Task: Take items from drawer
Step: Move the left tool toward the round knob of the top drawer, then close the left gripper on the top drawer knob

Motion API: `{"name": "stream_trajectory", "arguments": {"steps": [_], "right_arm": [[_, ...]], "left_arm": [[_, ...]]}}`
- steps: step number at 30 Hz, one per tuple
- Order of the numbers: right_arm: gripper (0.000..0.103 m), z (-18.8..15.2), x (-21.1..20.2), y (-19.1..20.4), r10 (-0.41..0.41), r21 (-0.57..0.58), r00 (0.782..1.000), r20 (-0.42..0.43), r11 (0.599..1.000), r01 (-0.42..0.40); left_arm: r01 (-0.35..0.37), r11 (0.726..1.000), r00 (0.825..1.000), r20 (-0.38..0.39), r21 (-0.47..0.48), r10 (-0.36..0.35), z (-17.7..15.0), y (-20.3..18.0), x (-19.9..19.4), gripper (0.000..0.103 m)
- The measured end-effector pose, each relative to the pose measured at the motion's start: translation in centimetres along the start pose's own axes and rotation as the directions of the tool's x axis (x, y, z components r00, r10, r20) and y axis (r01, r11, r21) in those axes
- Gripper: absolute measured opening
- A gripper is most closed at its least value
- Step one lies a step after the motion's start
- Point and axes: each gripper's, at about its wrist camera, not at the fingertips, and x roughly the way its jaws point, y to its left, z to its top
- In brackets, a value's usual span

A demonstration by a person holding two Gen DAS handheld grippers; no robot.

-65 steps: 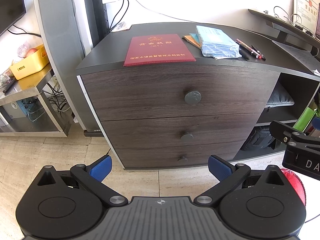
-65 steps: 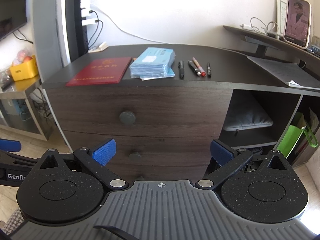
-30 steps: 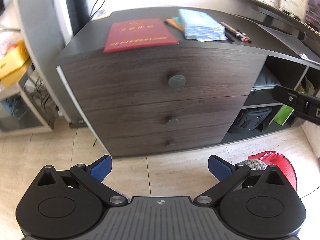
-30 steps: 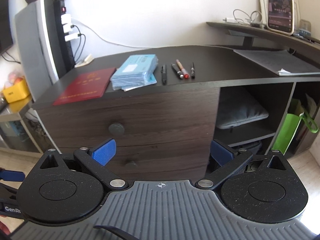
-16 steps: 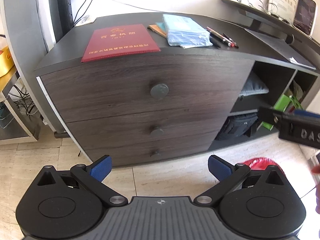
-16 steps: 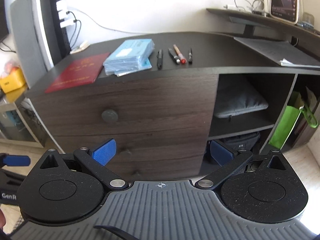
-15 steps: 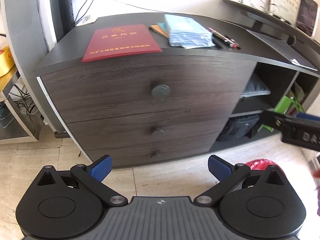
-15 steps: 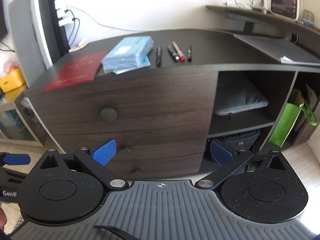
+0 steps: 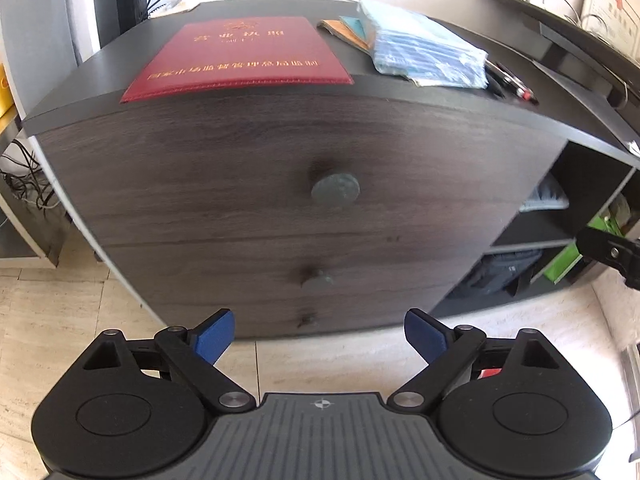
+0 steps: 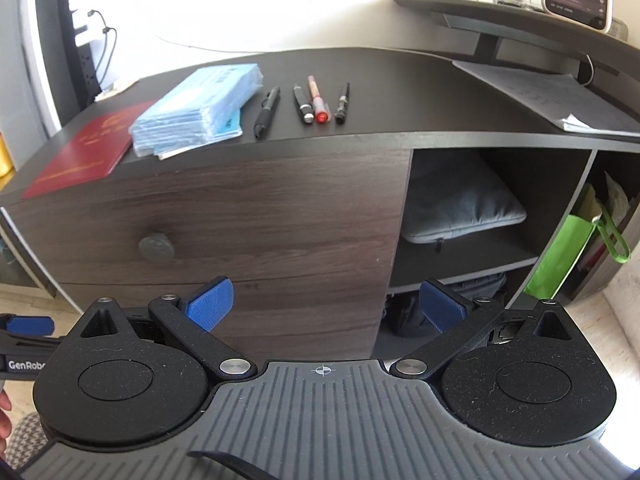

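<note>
Both sets of jaws stand spread wide with nothing between them: my left gripper [image 9: 319, 332] faces the drawer fronts, and my right gripper [image 10: 326, 306] hangs off to the side, looking at the seam between the drawers and the open shelf [image 10: 460, 256]. All three drawers read as closed, the top drawer [image 9: 280, 176] flush with its round knob [image 9: 335, 191] near the middle of my left view. On the table [image 10: 400, 92] lie a red booklet [image 9: 240, 60], a blue packet stack [image 10: 196, 114] and four pens [image 10: 304, 102]. That picture fits two stages equally well: things already lifted out and the drawer pushed shut, or a drawer with its contents inside it and these things unrelated. I cannot see inside, so I won't call it. If I do go for the top drawer, I judge the knob to be the weak spot: it is small and round, so jaws closing off-centre could slip off its rim, and a skewed pull might bind the drawer. The booklet reaches right to the table edge above the drawer front, so a left gripper coming in high could nudge it off. My right gripper also sits near the left, and a careless swing could knock them together.
</note>
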Motion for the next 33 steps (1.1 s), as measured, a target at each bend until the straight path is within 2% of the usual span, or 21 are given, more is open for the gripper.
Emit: {"name": "stream_trajectory", "arguments": {"steps": [4, 5, 6, 8, 12, 14, 19, 21, 28, 30, 33], "right_arm": [[0.102, 0.9, 1.9, -0.7, -0.003, -0.007, 1.0, 0.009, 1.0, 0.004], [0.102, 1.2, 2.4, -0.9, -0.005, -0.006, 1.0, 0.012, 1.0, 0.005], [0.103, 1.4, 2.9, -1.2, -0.005, -0.005, 1.0, 0.012, 1.0, 0.005], [0.103, 1.9, 3.9, -1.6, -0.006, -0.002, 1.0, 0.013, 1.0, 0.006], [0.103, 3.1, 6.1, -2.5, -0.003, -0.019, 1.0, -0.001, 1.0, 0.003], [0.103, 3.7, 7.4, -2.8, 0.0, -0.028, 1.0, -0.012, 1.0, -0.001], [0.103, 5.0, 10.3, -3.8, 0.026, -0.043, 0.998, -0.054, 0.999, -0.029], [0.103, 5.3, 11.3, -4.1, 0.019, -0.047, 0.997, -0.074, 0.999, -0.022], [0.103, 6.0, 12.9, -5.3, 0.017, -0.059, 0.996, -0.089, 0.998, -0.022], [0.103, 6.1, 13.4, -5.8, 0.024, -0.059, 0.996, -0.09, 0.998, -0.029], [0.103, 6.5, 14.1, -6.3, 0.051, -0.071, 0.995, -0.089, 0.996, -0.058]], "left_arm": [[0.018, 1.0, 0.997, 0.071, -0.014, -0.017, 1.4, -0.1, 1.7, 0.088], [0.034, 0.999, 0.995, 0.092, -0.021, -0.032, 1.7, -0.1, 2.0, 0.081], [0.052, 0.998, 0.993, 0.107, -0.027, -0.048, 2.2, 0.0, 2.4, 0.069], [0.087, 0.996, 0.99, 0.116, -0.036, -0.082, 3.2, -0.1, 3.4, 0.066], [0.08, 0.996, 0.991, 0.112, -0.035, -0.075, 5.2, -0.6, 5.2, 0.08], [0.066, 0.997, 0.993, 0.104, -0.029, -0.063, 6.2, -0.7, 6.2, 0.08], [0.045, 0.997, 0.997, 0.063, -0.069, -0.041, 7.6, -0.4, 8.0, 0.067], [0.045, 0.997, 0.998, 0.04, -0.07, -0.043, 7.8, -0.4, 8.7, 0.055], [0.031, 0.996, 1.0, -0.002, -0.085, -0.031, 8.0, -0.6, 10.1, 0.051], [0.039, 0.996, 0.999, -0.008, -0.083, -0.04, 8.1, -0.9, 10.1, 0.042], [0.017, 0.999, 1.0, -0.008, -0.042, -0.017, 8.0, -1.6, 10.0, 0.042]]}}
